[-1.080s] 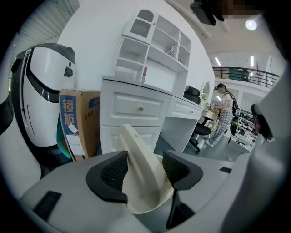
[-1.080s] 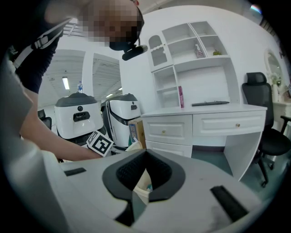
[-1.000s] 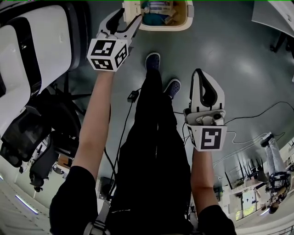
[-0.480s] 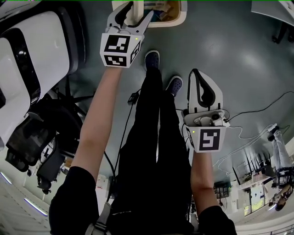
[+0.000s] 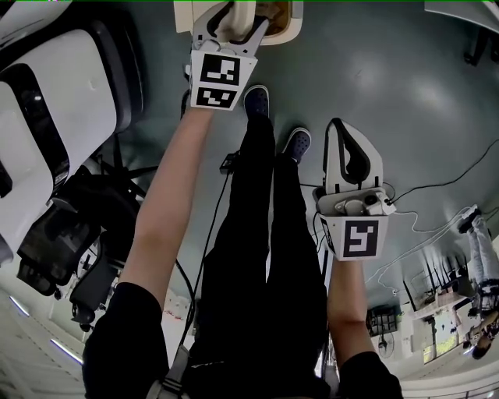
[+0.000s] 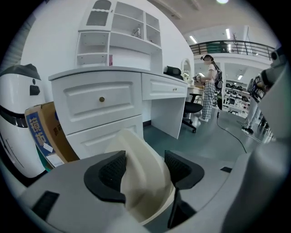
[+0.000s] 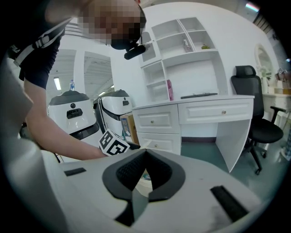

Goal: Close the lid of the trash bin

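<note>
The cream trash bin (image 5: 294,33) stands on the floor at the top edge of the head view, past the person's shoes. Its cream lid (image 5: 236,15) stands upright at the bin's left side. My left gripper (image 5: 234,22) reaches over it with the lid (image 6: 142,182) between its dark pads; the jaws have just been opening and stand wide around it. My right gripper (image 5: 337,128) hangs lower, right of the legs, pointing at the floor, apart from the bin. In the right gripper view its jaws (image 7: 145,154) meet at the tips with nothing between them.
White rounded machines (image 5: 47,117) and dark chair bases crowd the left. Cables (image 5: 437,187) run over the grey floor at the right. A white desk with drawers (image 6: 104,100) and a cardboard box (image 6: 43,132) stand behind the bin. An office chair (image 7: 254,104) sits beside the desk.
My left gripper has moved up the picture and to the right, rolling as it went, and now has the lid between its jaws. The right gripper has shifted slightly.
</note>
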Motion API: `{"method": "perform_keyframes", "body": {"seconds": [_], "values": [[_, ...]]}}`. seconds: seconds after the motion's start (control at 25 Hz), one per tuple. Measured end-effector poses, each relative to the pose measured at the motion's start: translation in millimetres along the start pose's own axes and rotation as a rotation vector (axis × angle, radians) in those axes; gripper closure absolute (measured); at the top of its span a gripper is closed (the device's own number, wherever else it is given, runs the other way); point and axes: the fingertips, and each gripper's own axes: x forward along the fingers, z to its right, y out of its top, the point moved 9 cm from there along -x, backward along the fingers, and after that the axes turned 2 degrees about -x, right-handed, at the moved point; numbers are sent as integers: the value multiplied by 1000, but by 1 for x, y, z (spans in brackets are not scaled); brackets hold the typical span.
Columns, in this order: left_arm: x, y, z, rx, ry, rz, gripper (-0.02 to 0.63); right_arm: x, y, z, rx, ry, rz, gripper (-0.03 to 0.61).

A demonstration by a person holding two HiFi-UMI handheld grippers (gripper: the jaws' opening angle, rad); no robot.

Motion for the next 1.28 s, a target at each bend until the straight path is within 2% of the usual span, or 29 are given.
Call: {"method": "perform_keyframes", "body": {"seconds": [0.52, 0.88, 1.28], "values": [[37, -21, 29, 45, -62, -72, 324, -3, -14, 5, 20, -12, -16, 572], [68, -34, 38, -9, -149, -136, 324, -2, -27, 16, 52, -18, -55, 572], [95, -47, 44, -21, -203, -225, 324, 5, -31, 27, 73, -28, -68, 572]]}}
